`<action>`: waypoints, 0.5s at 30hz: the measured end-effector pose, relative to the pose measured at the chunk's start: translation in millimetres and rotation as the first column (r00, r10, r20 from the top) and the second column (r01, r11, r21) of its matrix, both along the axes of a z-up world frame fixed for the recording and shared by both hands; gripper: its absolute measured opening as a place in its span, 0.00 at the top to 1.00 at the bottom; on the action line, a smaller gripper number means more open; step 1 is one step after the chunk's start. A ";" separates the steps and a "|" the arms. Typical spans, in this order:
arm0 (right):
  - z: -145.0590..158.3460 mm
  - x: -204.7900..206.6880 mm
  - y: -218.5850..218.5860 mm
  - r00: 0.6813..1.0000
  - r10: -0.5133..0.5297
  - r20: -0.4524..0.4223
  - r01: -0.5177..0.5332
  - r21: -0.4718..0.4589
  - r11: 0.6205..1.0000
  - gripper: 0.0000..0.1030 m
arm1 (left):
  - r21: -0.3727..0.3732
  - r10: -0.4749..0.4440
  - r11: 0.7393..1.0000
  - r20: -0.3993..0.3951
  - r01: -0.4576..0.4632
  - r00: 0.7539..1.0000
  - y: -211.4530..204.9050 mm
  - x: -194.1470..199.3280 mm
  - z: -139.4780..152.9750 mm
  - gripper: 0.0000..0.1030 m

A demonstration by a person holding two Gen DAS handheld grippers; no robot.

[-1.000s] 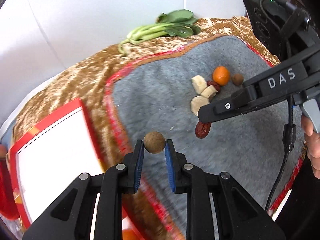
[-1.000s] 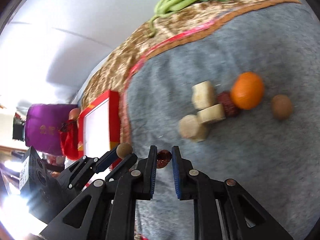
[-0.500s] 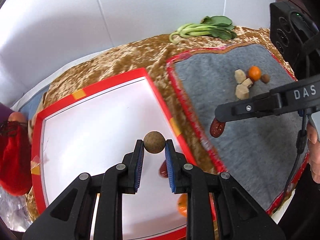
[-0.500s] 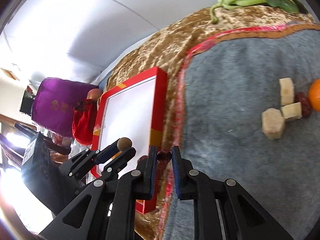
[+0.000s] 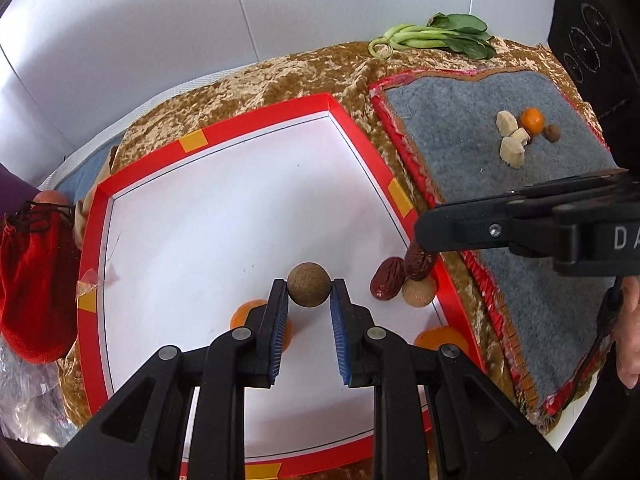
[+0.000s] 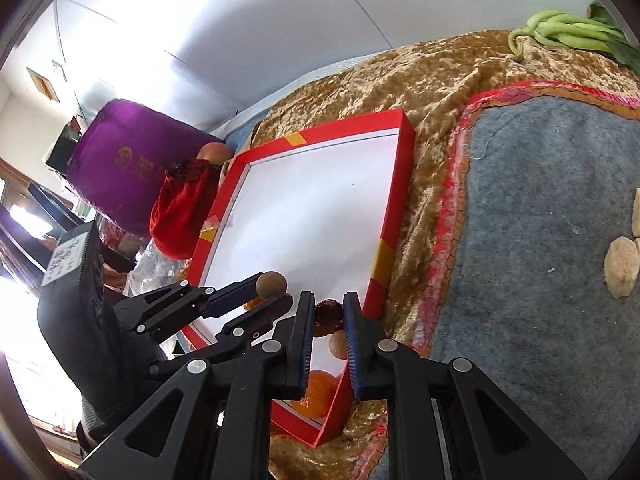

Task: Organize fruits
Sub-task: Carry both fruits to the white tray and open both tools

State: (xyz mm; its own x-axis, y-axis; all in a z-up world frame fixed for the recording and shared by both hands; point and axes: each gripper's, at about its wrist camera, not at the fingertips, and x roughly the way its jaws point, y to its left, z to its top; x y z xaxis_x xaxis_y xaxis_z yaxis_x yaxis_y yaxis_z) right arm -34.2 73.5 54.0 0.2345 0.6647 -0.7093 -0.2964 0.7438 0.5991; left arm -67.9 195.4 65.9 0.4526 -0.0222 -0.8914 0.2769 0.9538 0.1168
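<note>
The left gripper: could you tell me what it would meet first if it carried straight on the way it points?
Probably the white floor of the red box, ahead of the left gripper and its brown ball; depth is unclear.

White panelled wall (image 5: 160,40) behind, bright window glare (image 6: 24,216) left.

Leafy greens (image 5: 436,36) on gold-brown velvet cloth (image 5: 248,88), red drawstring pouch (image 5: 36,280) beside it, purple bag (image 6: 120,164) behind, white wall (image 5: 160,20)
</note>
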 end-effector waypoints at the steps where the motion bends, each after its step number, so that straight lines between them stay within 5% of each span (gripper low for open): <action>1: -0.9 -1.0 3.6 1.000 0.004 0.005 -0.004 -0.005 1.000 0.86 | -0.001 -0.004 1.000 0.000 0.004 1.000 -0.1 -1.0 0.1 0.81; 15: -9.9 -8.6 35.9 0.995 0.060 0.075 -0.053 -0.088 0.995 0.82 | 0.032 0.039 0.999 0.001 -0.039 0.999 -2.1 -6.9 1.1 0.81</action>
